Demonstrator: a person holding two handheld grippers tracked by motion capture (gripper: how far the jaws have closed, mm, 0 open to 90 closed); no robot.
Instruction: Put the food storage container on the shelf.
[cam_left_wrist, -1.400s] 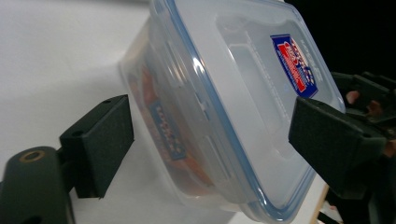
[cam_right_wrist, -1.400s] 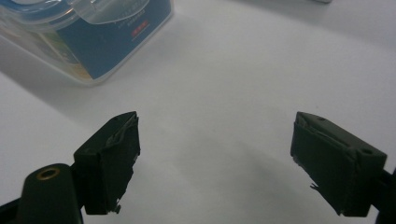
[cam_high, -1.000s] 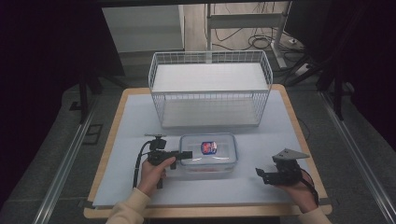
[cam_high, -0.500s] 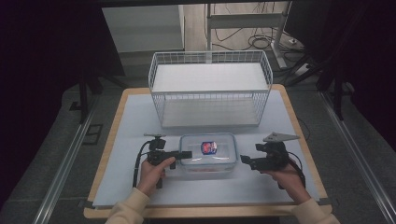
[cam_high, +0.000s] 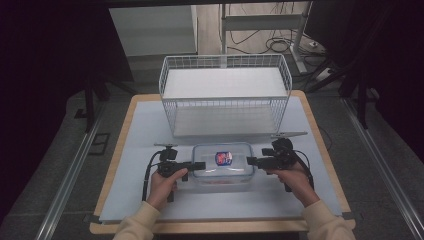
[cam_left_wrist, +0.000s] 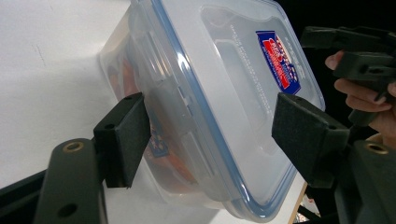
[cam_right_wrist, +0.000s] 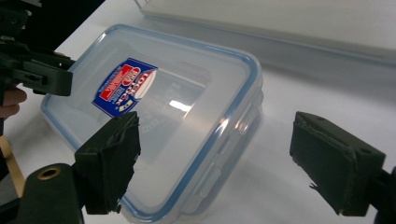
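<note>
The print on the red and blue label (cam_high: 223, 158) of the clear container (cam_high: 223, 167) is too small to read in the high view. In the left gripper view, orange contents (cam_left_wrist: 128, 74) behind the cloudy wall stay unclear. The container's corner at 11 o'clock is cut by the top edge there.

Materials as I see them. Clear rectangular plastic container (cam_high: 223, 164): glossy, smooth, translucent walls, lid with a blue seal line along its rim and a glossy red-and-blue printed sticker (cam_right_wrist: 124, 86). White wire basket (cam_high: 225, 95): thin coated metal mesh, matt white. Tabletop (cam_high: 135, 130): smooth matt white sheet over a pale wood board showing at the edges. Left hand-held gripper (cam_left_wrist: 210, 140): matt black plastic, pads (cam_left_wrist: 133, 135) of rough black foam. Right hand-held gripper (cam_right_wrist: 224, 163) pads (cam_right_wrist: 334, 161) likewise, frayed at the edges.
</note>
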